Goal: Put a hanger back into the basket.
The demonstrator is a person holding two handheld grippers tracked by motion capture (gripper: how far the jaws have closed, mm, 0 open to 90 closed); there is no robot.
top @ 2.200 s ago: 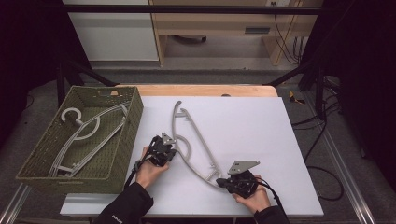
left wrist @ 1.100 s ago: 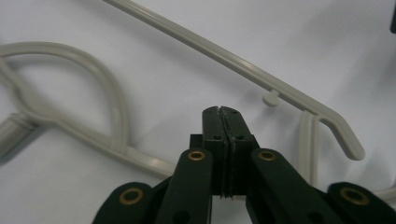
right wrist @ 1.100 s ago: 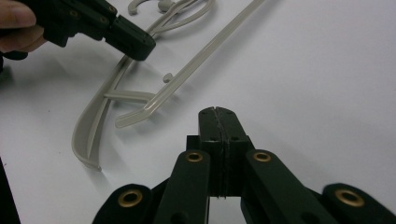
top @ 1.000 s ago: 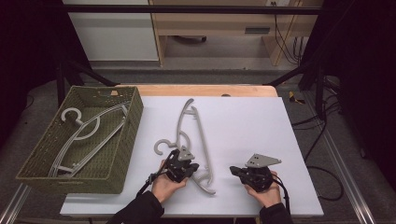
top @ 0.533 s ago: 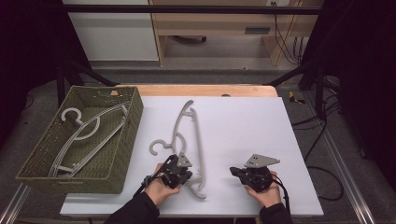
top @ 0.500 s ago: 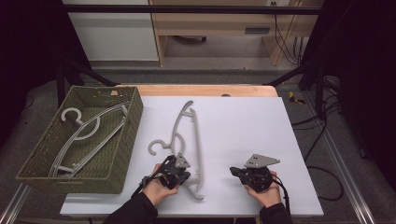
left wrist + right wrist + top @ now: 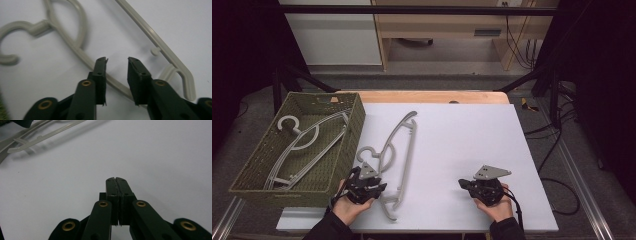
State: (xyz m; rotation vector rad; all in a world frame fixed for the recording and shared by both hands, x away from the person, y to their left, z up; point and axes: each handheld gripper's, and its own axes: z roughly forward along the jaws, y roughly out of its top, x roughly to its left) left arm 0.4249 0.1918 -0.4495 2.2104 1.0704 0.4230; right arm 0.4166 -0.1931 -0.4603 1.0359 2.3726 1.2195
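Note:
A grey plastic hanger (image 7: pixel 399 150) lies flat on the white table, its hook (image 7: pixel 368 151) pointing toward the basket. My left gripper (image 7: pixel 381 188) sits at the hanger's near end. In the left gripper view its jaws (image 7: pixel 117 60) have just been opening and stand apart. The hanger's curved arm (image 7: pixel 75 47) runs on the table under the gap, and the pads do not press on it. My right gripper (image 7: pixel 463 184) rests at the near right of the table. Its jaws (image 7: pixel 116 179) are shut with nothing between them, and the hanger (image 7: pixel 45 133) lies far off at the upper left.
A green woven basket (image 7: pixel 354 125) stands at the table's left edge and holds more grey hangers (image 7: pixel 304 142). The white table surface (image 7: pixel 462 135) stretches between the two grippers. A dark metal frame and cables surround the table.
My left hand has slid left along the near edge, and the hanger came with it toward the basket. The left jaws have parted from the hanger. The right gripper has stayed still.

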